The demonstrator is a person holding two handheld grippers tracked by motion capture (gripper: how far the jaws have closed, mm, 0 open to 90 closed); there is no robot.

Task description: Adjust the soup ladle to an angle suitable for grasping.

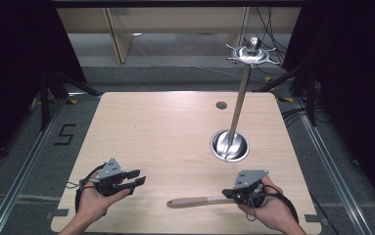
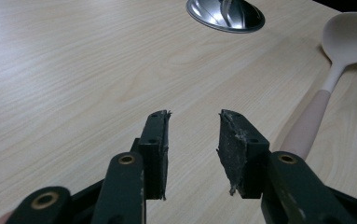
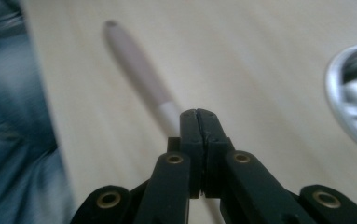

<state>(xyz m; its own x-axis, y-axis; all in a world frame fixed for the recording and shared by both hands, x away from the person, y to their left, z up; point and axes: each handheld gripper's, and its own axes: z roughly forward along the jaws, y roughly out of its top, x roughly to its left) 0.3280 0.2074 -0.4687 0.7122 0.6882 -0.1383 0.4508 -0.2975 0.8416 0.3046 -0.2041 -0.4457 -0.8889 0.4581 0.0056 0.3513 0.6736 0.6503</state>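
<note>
Right gripper [image 1: 235,195]: fingers closed on the neck of the pink-handled spoon [image 1: 195,201], whose handle extends beyond the fingertips, low over the surface [image 1: 165,127]. Left gripper [image 2: 194,140]: fingers parted, empty; the spoon bowl lies beyond and to their right. Grasp achieved; transfer, likely to the steel holder base [image 1: 229,145], remains.

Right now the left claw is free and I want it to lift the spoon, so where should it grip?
Probably the pink handle, near its middle, from above with jaws across it: the spoon lies flat on the table, that stretch is straight and narrow, and the broad head sits by the right claw.
</note>
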